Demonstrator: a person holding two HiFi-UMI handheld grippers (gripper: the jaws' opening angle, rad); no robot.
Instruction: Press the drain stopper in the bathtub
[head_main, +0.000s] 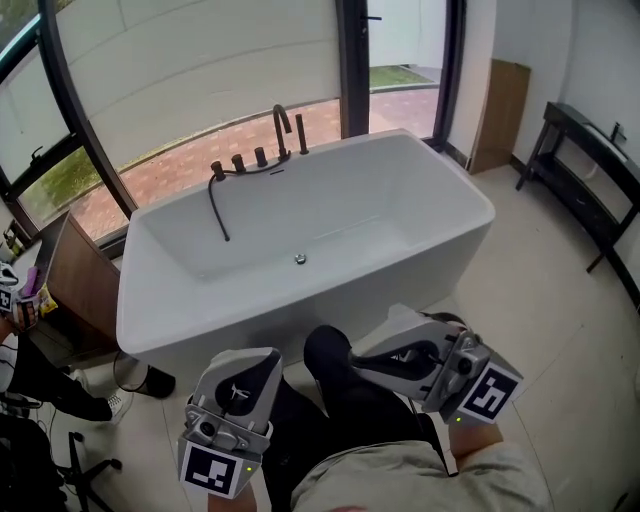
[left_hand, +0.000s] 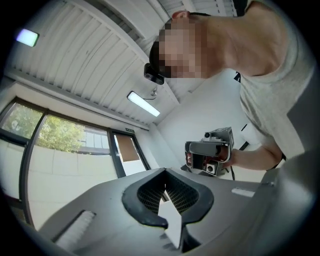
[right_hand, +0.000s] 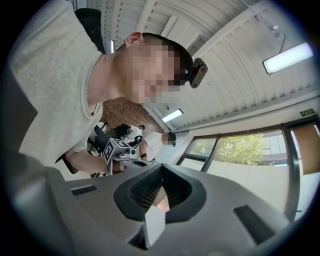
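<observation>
stopper: drain stopper (head_main: 299, 259) at frame centre, on the bathtub (head_main: 450, 215) floor | left: my left gripper (head_main: 240, 388) lower left, jaws together, empty | right: my right gripper (head_main: 405, 358) lower right, jaws together, empty | relation: both below the tub's near wall, well apart from the stopper

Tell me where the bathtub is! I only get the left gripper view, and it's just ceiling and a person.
Observer: The white rectangular bathtub is straight ahead in the head view, in front of the big curved window.
Operator: Where's the thing to press?
Observer: The small round metal drain stopper sits in the middle of the tub floor.
Operator: Is the other gripper holding anything?
Observer: No. The right gripper points up at the ceiling, and its tongs are shut on nothing.
</observation>
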